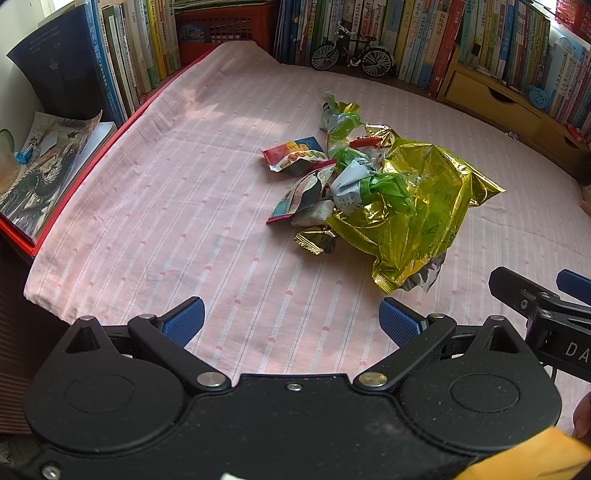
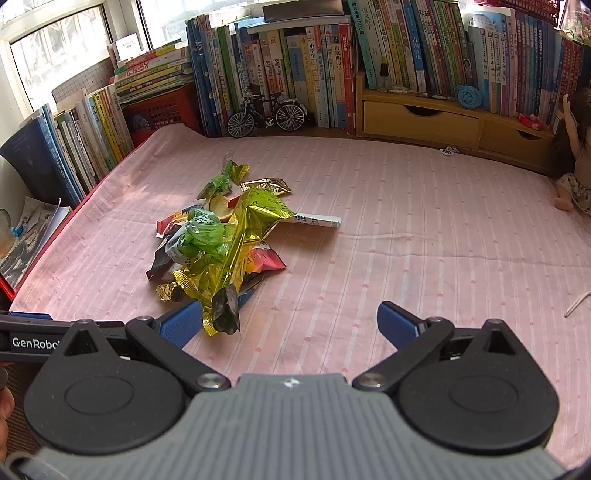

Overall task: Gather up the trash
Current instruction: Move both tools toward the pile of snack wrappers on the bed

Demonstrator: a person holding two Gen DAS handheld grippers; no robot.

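A heap of snack wrappers (image 1: 369, 192) lies on the pink striped cloth (image 1: 166, 206), topped by a big crumpled gold-green foil bag (image 1: 424, 214). A red and blue wrapper (image 1: 295, 153) lies at the heap's left side. My left gripper (image 1: 291, 325) is open, near the front edge and short of the heap, with nothing between its blue pads. In the right wrist view the same heap (image 2: 225, 243) lies ahead to the left, with a white paper stick (image 2: 317, 220) poking out to the right. My right gripper (image 2: 290, 325) is open and empty; its left pad (image 2: 181, 325) is close to the foil's near corner (image 2: 221, 314).
Rows of books (image 2: 295, 66) line the back and left side. A model bicycle (image 2: 266, 114) and a wooden drawer unit (image 2: 443, 122) stand at the back. A doll (image 2: 576, 162) sits at the far right. A red crate (image 1: 229, 26) is at the back left. Bare cloth (image 2: 424, 240) lies right of the heap.
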